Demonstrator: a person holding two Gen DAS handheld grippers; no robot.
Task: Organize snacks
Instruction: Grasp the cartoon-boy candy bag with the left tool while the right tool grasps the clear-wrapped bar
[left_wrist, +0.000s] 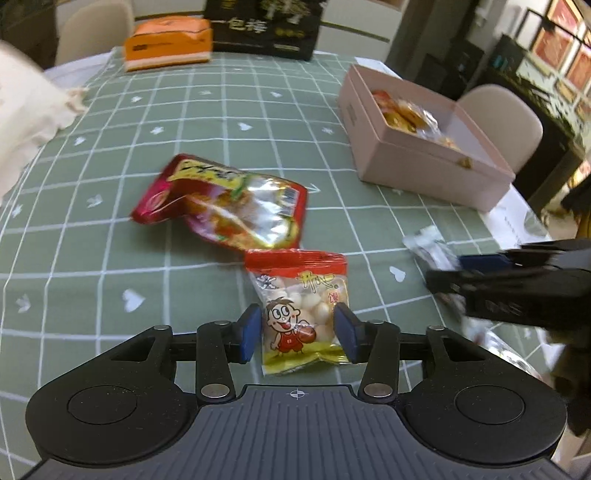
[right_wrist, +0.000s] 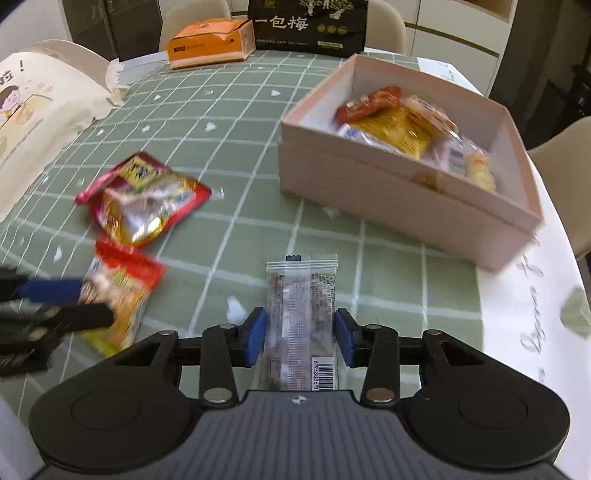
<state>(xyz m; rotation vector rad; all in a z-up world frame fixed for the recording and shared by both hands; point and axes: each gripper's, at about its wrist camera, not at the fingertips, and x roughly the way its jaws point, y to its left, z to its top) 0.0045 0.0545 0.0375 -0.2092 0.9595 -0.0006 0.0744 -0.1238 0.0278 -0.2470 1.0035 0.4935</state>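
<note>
My left gripper (left_wrist: 299, 317) is shut on a small red-topped packet of white candy balls with a cartoon boy (left_wrist: 301, 306); it also shows in the right wrist view (right_wrist: 118, 295), held by the blurred left gripper (right_wrist: 85, 299). My right gripper (right_wrist: 300, 321) is shut on a clear long snack packet with a barcode (right_wrist: 301, 317), just above the table. The right gripper also shows blurred in the left wrist view (left_wrist: 454, 273). A red shiny snack bag (left_wrist: 225, 203) (right_wrist: 144, 199) lies on the cloth. The pink box (right_wrist: 388, 188) (left_wrist: 417, 162) holds several snacks.
The green checked tablecloth (left_wrist: 110, 240) covers the table. An orange tissue pack (right_wrist: 207, 44) and a black bag with Chinese characters (right_wrist: 306, 26) stand at the far edge. A cream cloth bag (right_wrist: 33, 110) lies at the left. Chairs surround the table.
</note>
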